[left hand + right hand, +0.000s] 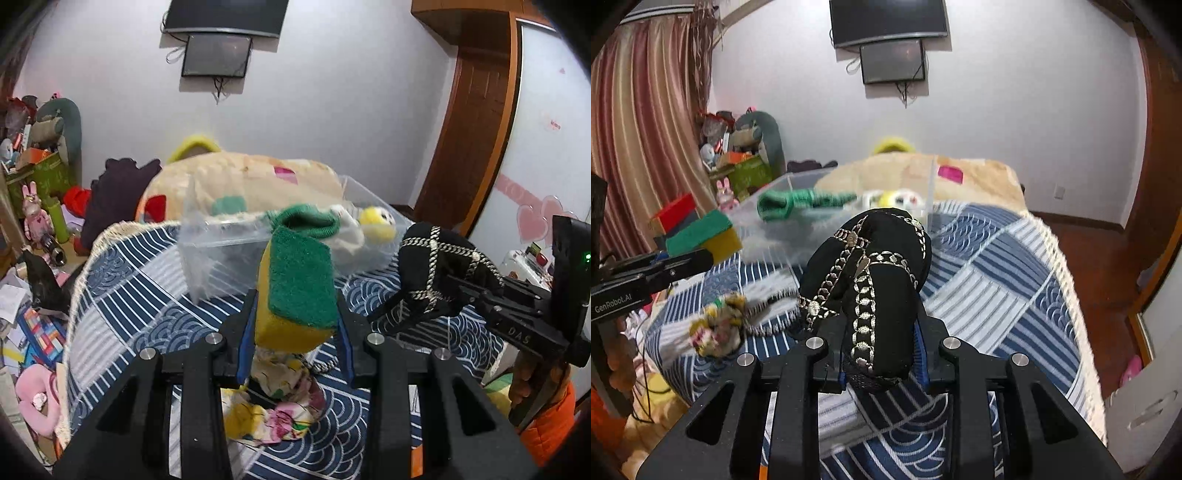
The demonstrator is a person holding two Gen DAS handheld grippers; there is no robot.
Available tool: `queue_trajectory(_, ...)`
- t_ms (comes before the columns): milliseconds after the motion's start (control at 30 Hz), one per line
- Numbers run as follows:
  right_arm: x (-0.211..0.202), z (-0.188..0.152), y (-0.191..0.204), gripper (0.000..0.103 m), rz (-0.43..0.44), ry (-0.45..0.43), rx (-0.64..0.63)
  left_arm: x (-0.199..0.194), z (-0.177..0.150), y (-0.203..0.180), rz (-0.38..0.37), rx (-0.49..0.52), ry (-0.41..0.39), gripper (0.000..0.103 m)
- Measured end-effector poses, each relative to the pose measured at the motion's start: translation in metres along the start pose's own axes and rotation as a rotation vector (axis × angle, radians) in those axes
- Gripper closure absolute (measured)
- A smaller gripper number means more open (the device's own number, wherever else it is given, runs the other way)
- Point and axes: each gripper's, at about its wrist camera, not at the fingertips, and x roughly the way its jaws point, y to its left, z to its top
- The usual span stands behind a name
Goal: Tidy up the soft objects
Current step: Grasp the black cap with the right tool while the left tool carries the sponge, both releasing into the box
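Observation:
My left gripper [295,325] is shut on a yellow sponge with a green scrub face [299,291], held above the bed; it also shows in the right wrist view [701,232]. My right gripper [882,354] is shut on a black cloth with gold-trimmed bands [871,280], also seen in the left wrist view [432,273]. A clear plastic bin [236,251] lies ahead on the bed, holding a green knitted item [306,221] and a yellow-white plush [376,223]. A floral cloth [277,406] lies on the bed under my left gripper.
The bed has a blue and white patterned cover [990,295]. A large beige plush [251,184] lies behind the bin. Clutter and boxes [37,177] stand at the left. Bare wooden floor [1100,266] is to the right of the bed.

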Motion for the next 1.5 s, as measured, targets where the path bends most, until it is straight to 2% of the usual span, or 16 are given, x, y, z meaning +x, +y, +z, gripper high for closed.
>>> queue_trajectory(400,-0.005,0.053,0.016,0.079,0.02,-0.162,-0.041,-0.014,0.034,0.023,0.081,-0.019,-0.093,0.066)
queue_trajectory(500,0.001,0.065,0.02,0.079,0.021,-0.175,-0.052,-0.01,0.043,0.03,0.124,-0.017,-0.117,0.066)
queue_trajectory(667,0.016,0.08,0.023,0.079,0.012,-0.181,-0.067,0.008,0.056,0.043,0.167,-0.017,-0.101,0.066)
queue_trajectory(1000,0.054,0.1,0.027,0.079,0.027,-0.136,-0.048,0.041,0.077,0.052,0.149,-0.022,-0.069,0.066)
queue_trajectory(1200,0.076,0.096,0.028,0.079,0.023,-0.079,-0.058,0.068,0.082,0.053,0.155,-0.007,-0.034,0.066)
queue_trajectory(1500,0.104,0.092,0.027,0.079,0.007,0.022,-0.067,0.101,0.084,0.067,0.135,-0.062,0.037,0.066)
